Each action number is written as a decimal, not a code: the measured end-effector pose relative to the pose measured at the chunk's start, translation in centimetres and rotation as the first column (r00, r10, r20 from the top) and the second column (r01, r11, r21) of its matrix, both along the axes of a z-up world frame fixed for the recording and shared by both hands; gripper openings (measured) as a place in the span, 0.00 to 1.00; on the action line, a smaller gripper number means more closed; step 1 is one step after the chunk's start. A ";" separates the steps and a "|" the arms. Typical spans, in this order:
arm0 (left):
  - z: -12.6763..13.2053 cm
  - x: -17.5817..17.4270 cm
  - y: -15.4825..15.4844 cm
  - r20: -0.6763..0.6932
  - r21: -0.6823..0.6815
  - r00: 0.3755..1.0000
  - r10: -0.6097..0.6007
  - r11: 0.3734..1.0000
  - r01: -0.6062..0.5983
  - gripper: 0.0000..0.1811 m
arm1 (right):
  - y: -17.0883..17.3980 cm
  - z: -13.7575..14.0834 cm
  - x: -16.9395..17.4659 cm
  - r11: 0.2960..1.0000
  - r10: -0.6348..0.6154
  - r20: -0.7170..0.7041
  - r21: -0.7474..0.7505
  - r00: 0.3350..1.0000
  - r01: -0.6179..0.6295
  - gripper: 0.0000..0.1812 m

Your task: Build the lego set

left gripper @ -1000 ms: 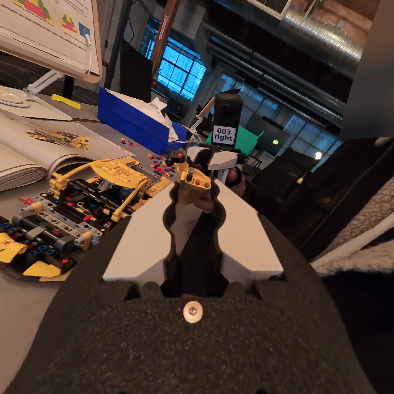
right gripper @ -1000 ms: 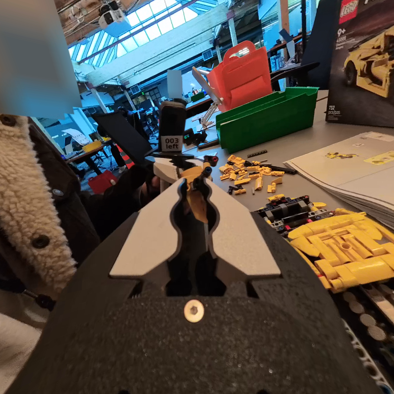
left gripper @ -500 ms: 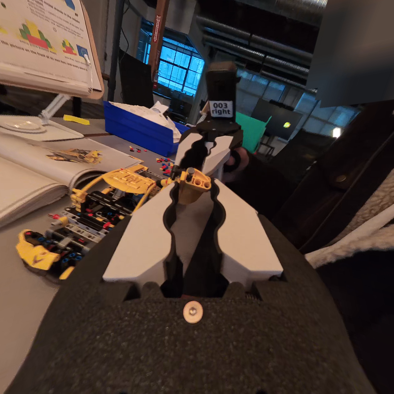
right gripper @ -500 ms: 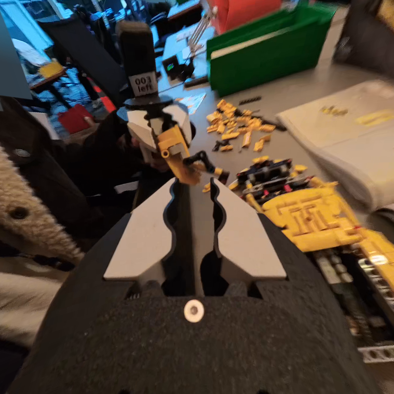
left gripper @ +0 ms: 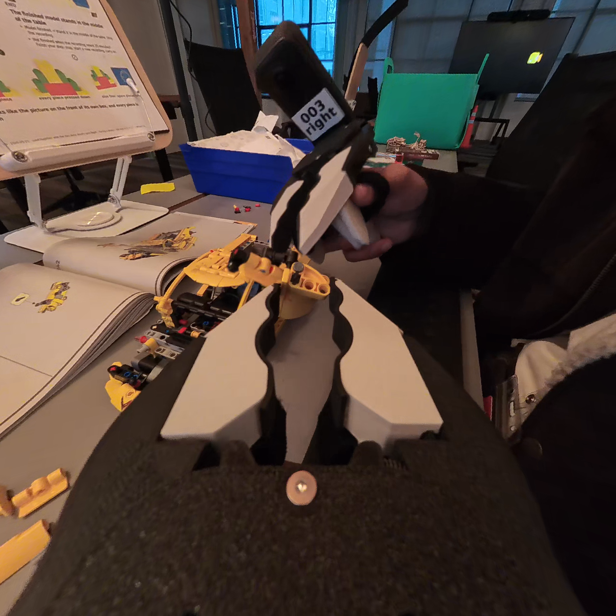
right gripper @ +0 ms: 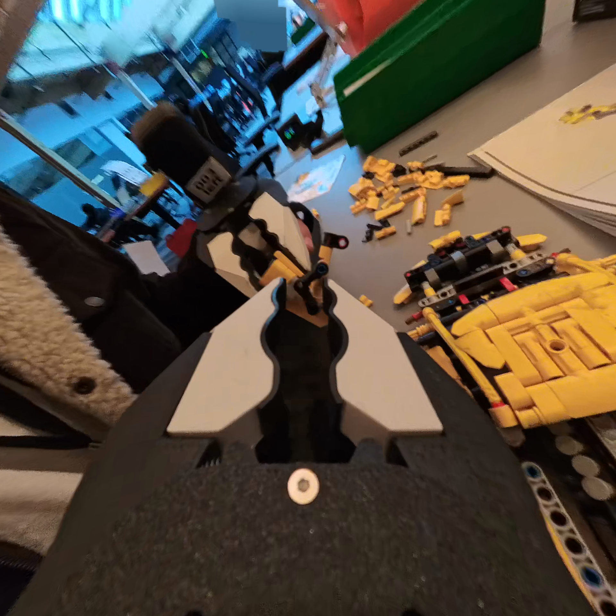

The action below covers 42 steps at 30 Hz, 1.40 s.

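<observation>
My left gripper [left gripper: 301, 290] is shut on a small yellow sub-assembly [left gripper: 301, 301], held in the air just right of the half-built yellow and black car model [left gripper: 206, 300] on the table. My right gripper [left gripper: 283, 248] comes down from above onto the sub-assembly's black end. In the right wrist view my right gripper [right gripper: 305, 288] is closed on the sub-assembly's black link arm [right gripper: 308, 283]. The left gripper [right gripper: 293, 266] faces it, holding the yellow part [right gripper: 280, 266]. The car model [right gripper: 533, 350] lies to the right.
An open instruction book [left gripper: 66, 316] lies left of the model. Behind stand a blue bin [left gripper: 233, 170], a sheet on a stand [left gripper: 66, 83] and a green bin [right gripper: 433, 66]. Loose yellow pieces [right gripper: 400, 193] lie on the table. The person's jacket [right gripper: 50, 333] is close. Both grippers' tips are close together, under 4 cm apart.
Half a second ago my right gripper had let go and drawn back, open. Now it is closed on the black link again. Both grippers have dropped lower, beside the car model.
</observation>
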<state>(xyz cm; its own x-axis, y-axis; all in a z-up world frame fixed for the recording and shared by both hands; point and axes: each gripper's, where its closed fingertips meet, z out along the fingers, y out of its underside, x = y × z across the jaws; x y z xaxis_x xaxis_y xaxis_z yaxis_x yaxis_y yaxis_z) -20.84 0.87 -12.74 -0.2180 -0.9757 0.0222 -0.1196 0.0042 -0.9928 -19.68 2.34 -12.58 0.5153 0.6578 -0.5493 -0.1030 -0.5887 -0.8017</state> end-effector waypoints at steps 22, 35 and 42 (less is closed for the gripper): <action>2.6 -0.4 -0.3 0.132 -0.506 0.979 -0.155 0.839 0.201 0.16 | -1.1 1.6 -1.0 0.947 -0.022 0.198 0.318 0.980 -0.043 0.08; 0.7 0.3 -0.2 0.033 -0.107 0.999 -0.021 0.994 0.024 0.16 | -1.3 2.1 -0.2 0.984 0.013 0.010 0.175 1.000 -0.015 0.10; 2.1 -0.2 0.4 0.099 -0.292 0.994 -0.042 0.954 0.069 0.16 | -1.7 3.0 -0.3 0.959 -0.008 0.015 0.285 1.000 0.004 0.09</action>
<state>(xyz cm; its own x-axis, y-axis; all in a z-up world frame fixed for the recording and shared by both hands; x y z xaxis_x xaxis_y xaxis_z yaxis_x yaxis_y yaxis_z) -21.08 1.28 -10.61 -0.2859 -0.9149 0.2848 -0.0373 -0.2864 -0.9574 -19.94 0.64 -9.58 0.5267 0.7828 -0.3314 -0.0919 -0.3351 -0.9377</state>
